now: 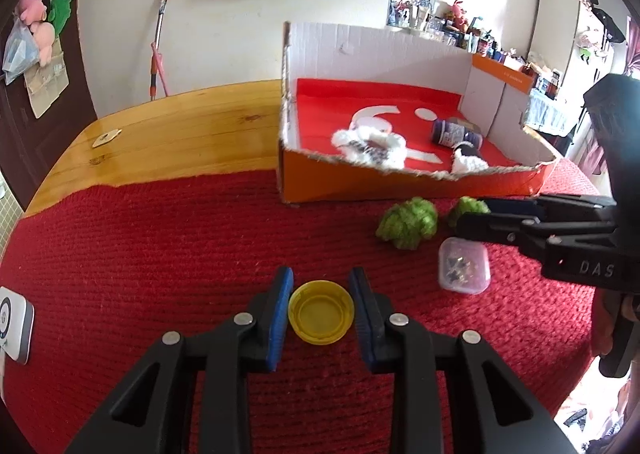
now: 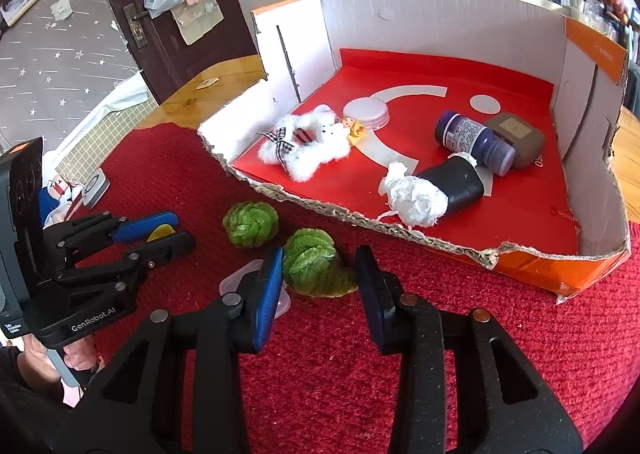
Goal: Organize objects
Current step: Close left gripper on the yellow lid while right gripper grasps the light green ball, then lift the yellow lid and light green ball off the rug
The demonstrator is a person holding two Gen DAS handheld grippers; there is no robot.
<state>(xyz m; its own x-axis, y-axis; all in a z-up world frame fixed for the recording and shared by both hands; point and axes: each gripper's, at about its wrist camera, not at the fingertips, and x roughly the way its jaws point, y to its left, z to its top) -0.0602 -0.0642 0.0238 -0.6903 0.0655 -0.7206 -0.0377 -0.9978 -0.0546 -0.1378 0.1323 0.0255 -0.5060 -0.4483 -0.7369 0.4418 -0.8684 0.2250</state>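
Note:
A yellow cap lies open side up on the red cloth, between the blue pads of my left gripper; the pads sit close to its sides with small gaps. In the right wrist view the left gripper shows with the cap between its fingers. My right gripper is open around a green knotted ball. A second green ball lies to its left. Both balls lie in front of the cardboard box.
The box holds a white plush toy, a pink lid, a purple bottle, a brown case and a black item with white paper. A clear plastic container lies by the right gripper. A white device sits at the left.

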